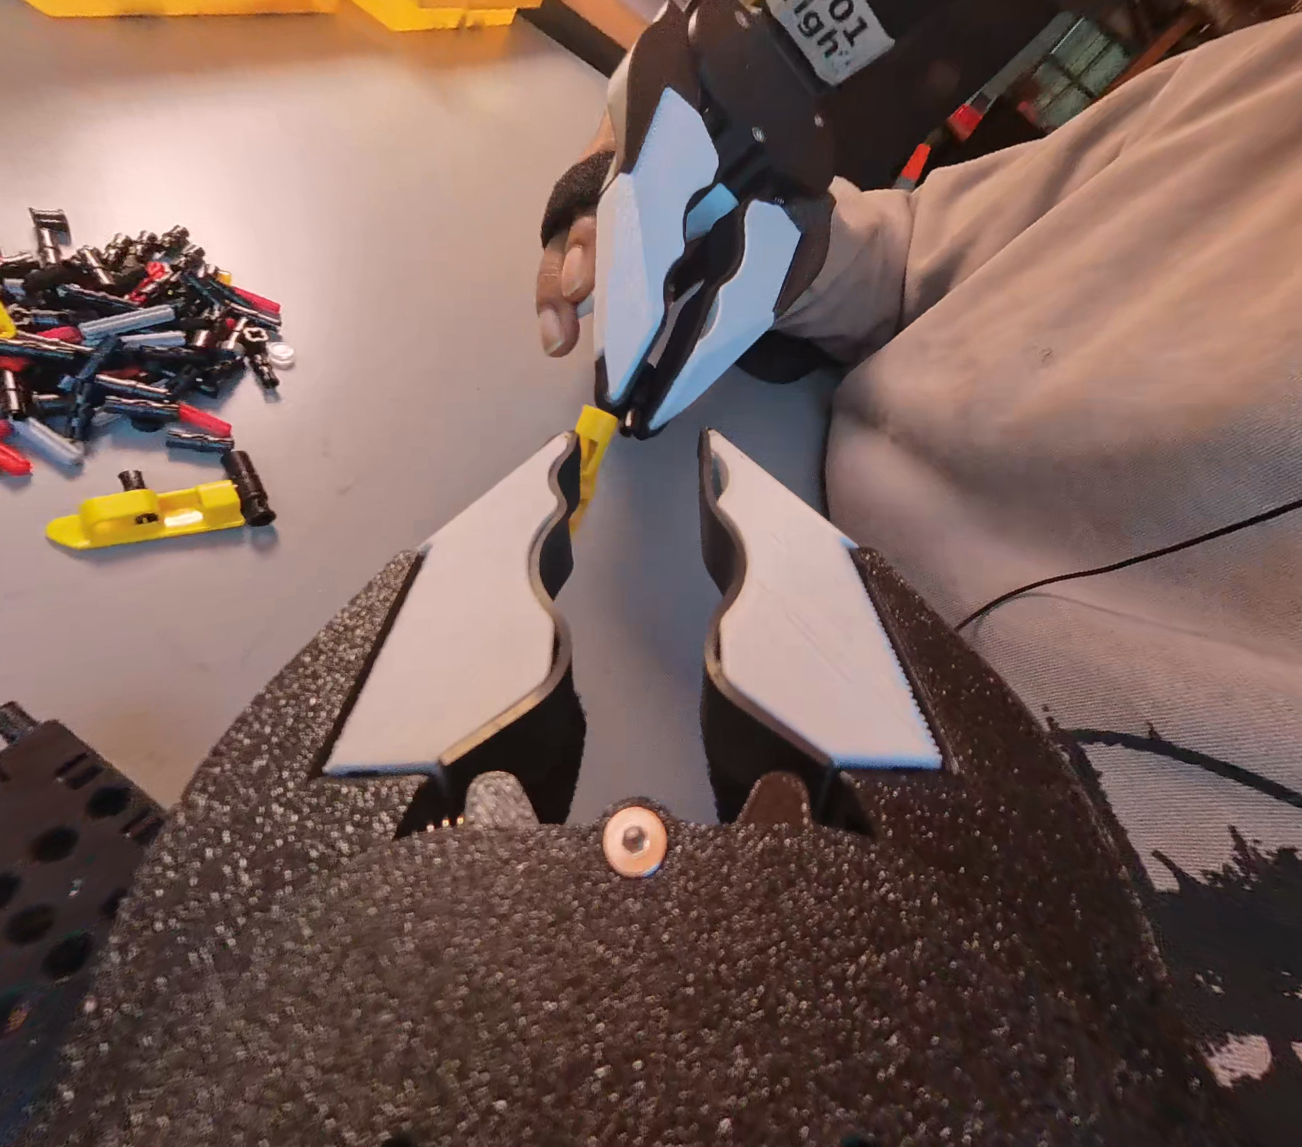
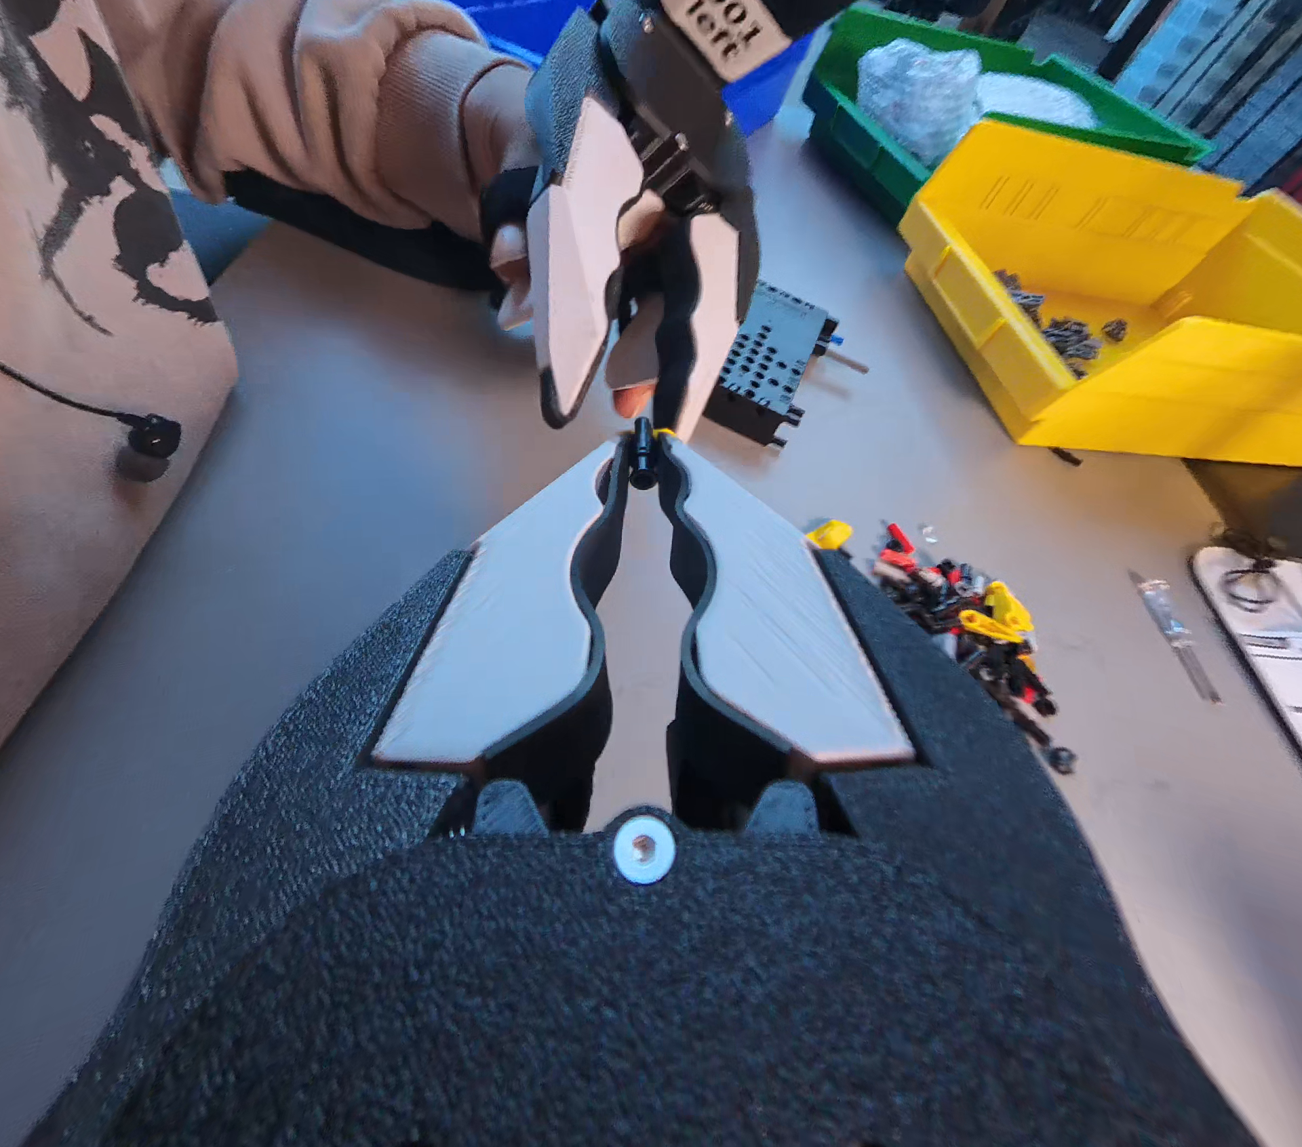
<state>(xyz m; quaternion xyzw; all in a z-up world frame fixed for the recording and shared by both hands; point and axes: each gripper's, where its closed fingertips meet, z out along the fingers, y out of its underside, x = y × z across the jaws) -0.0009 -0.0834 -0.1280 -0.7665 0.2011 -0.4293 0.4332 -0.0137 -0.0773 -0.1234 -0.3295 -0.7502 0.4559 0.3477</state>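
Gripping black pin in right claw, tips pinched together.
Meeting yellow piece beside spread left claw above table; loose parts pile nearby.

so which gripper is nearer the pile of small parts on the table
Left. The left gripper hangs just beside the pile of small parts, open. The right gripper sits on its far side, shut on a black pin.

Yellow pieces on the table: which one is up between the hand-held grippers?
The small yellow piece against the left hand-held gripper's finger, at the right hand-held gripper's tip. The other yellow piece lies flat beside the parts pile.
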